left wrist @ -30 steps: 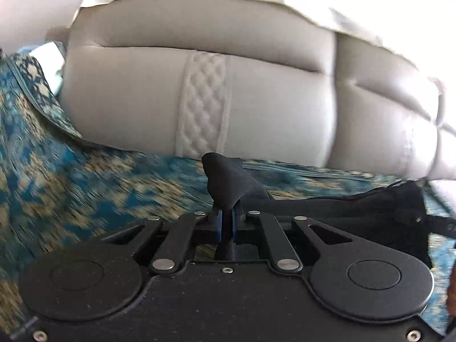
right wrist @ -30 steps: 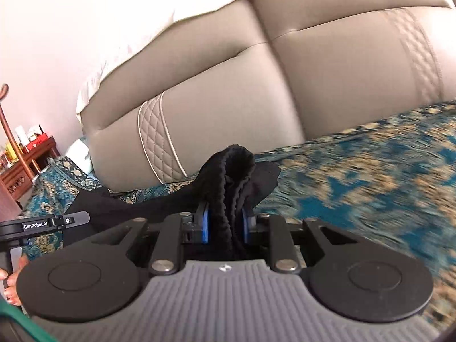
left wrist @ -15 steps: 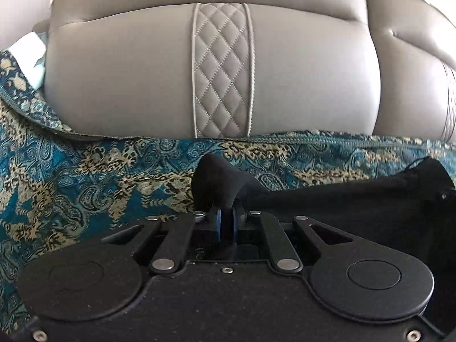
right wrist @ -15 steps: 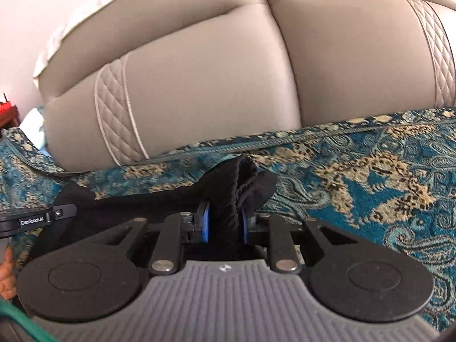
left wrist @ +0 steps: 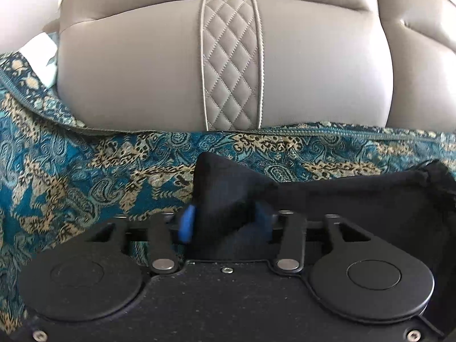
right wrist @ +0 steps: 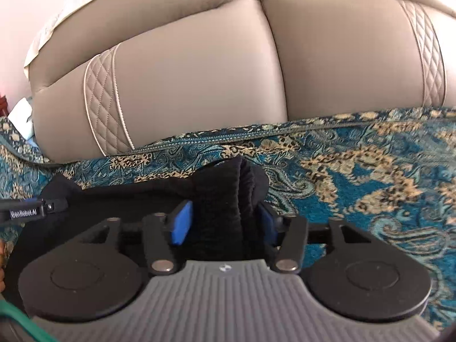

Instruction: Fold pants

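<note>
The black pants lie stretched between my two grippers on a blue and gold patterned cover. My left gripper has its jaws apart, and a bunched corner of the pants sits loosely between the blue pads. My right gripper also has its jaws apart, with a thick fold of the pants resting between its blue pads. The left gripper's tip shows at the left edge of the right wrist view.
A grey padded leather sofa back with a quilted strip rises just behind the patterned cover. A pale cloth lies over the top of the backrest. A white object sits at the far left.
Both grippers have lowered toward the seat and moved closer to the sofa back. Both pairs of jaws have opened from a tight pinch, so the pants now sit loosely between the pads.
</note>
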A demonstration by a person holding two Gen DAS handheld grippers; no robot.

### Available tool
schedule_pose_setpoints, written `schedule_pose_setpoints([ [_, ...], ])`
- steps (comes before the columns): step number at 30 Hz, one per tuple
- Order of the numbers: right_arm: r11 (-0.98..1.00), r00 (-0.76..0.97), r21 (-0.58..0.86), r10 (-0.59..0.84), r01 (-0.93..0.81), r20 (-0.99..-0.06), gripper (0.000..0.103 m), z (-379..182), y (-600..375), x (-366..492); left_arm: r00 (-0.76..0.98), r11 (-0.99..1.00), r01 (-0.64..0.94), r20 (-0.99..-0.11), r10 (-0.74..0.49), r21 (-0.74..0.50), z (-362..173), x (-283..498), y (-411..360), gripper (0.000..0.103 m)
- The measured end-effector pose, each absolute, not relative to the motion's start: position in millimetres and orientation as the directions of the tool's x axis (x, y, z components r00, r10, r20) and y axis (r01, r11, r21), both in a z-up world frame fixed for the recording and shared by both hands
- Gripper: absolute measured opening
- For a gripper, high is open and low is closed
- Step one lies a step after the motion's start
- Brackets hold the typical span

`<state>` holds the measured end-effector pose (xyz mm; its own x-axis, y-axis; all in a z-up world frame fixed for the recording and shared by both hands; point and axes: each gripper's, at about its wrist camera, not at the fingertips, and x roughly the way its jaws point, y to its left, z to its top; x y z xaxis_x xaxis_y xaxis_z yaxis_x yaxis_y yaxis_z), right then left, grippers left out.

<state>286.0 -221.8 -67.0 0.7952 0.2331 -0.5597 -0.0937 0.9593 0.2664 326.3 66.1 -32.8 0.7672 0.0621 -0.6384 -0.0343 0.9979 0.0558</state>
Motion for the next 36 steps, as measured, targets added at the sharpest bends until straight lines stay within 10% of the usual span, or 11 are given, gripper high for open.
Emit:
schedule_pose_setpoints([
  [14, 0.995, 0.85, 0.032, 0.094, -0.09, -0.518, 0.088, -58.5, -207.9, 195.2, 0.796, 0.996, -0.049, -0.6, 0.082, 0.071, -24.8, 213.9, 58.5, 0.072],
  [36, 0.995, 0.835, 0.093, 0.037, 0.017, -0.549, 0.093, -88.0, -238.2, 166.1, 0.771, 0.992, -0.116, -0.625, 0.126, 0.058, -57.1, 184.4, 61.9, 0.088],
])
